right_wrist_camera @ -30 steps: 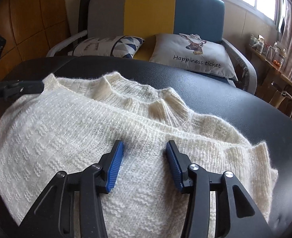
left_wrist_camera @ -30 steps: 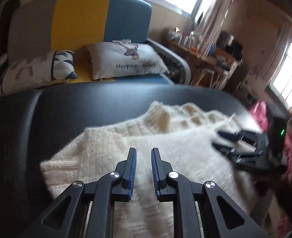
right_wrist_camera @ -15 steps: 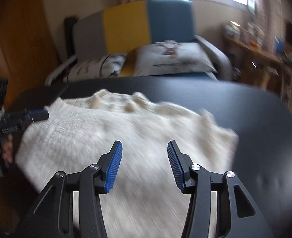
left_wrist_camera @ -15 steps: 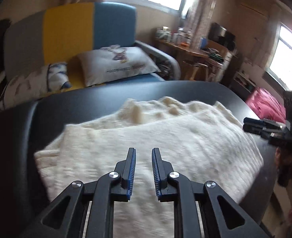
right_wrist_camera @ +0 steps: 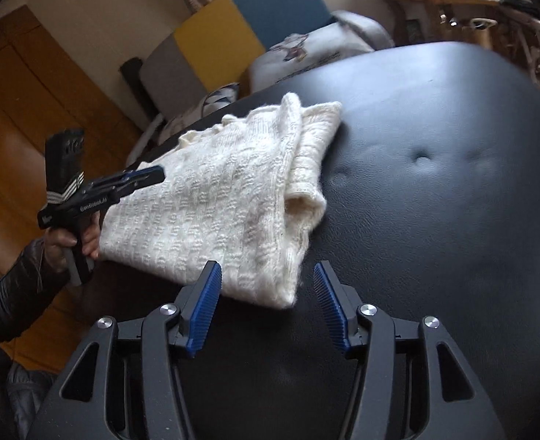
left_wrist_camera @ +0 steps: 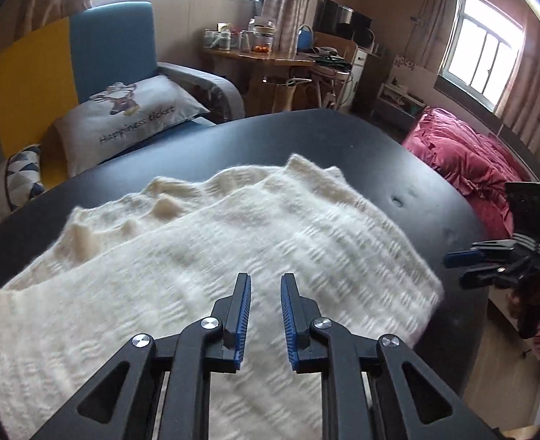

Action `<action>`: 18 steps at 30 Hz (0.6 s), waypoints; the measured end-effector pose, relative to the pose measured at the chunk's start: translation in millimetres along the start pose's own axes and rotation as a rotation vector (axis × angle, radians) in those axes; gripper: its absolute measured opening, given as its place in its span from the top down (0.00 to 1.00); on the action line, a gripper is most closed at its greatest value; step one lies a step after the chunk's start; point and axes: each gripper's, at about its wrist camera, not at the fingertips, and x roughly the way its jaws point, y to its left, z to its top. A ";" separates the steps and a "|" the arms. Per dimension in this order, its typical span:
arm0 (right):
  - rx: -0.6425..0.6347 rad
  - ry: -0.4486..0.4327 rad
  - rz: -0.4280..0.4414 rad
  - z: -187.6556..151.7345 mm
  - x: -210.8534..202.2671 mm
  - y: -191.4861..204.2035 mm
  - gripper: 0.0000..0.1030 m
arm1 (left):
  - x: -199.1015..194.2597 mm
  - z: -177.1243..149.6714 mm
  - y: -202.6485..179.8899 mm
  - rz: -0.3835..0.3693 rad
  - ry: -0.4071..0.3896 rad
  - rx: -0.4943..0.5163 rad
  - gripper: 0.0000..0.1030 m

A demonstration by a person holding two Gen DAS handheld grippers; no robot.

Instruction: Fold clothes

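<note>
A cream knitted sweater [left_wrist_camera: 204,256] lies folded on the black padded table [left_wrist_camera: 343,139]. My left gripper [left_wrist_camera: 264,286] hovers over its near part with a narrow gap between the jaws and nothing in it. In the right wrist view the sweater [right_wrist_camera: 211,198] lies at centre left on the table [right_wrist_camera: 434,183]. My right gripper [right_wrist_camera: 267,266] is over the sweater's near corner, its jaws opening, and the pads do not touch the knit. Each gripper shows in the other's view: the right gripper [left_wrist_camera: 467,267] off the table's right edge, the left gripper [right_wrist_camera: 149,178] at the sweater's left edge, held by a hand [right_wrist_camera: 83,238].
Behind the table stands a sofa [left_wrist_camera: 112,47] with a yellow and blue back and a printed pillow [left_wrist_camera: 130,110]. A wooden desk [left_wrist_camera: 262,58] with jars is at the back, red bedding [left_wrist_camera: 467,161] lies to the right, and a wooden floor [right_wrist_camera: 9,110] shows at the left.
Both grippers have drawn outward from the middle of the sweater toward its opposite ends. The right jaws have widened. The sweater has stayed in place.
</note>
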 end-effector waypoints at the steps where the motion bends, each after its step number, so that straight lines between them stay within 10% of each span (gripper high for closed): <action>1: -0.006 0.011 0.026 3.0 5.4 -3.7 0.45 | 4.7 4.4 -4.6 -0.009 0.007 0.008 0.84; 18: -0.192 0.167 0.321 14.7 41.2 -0.4 0.43 | 80.9 35.1 -30.4 0.040 0.135 0.090 0.84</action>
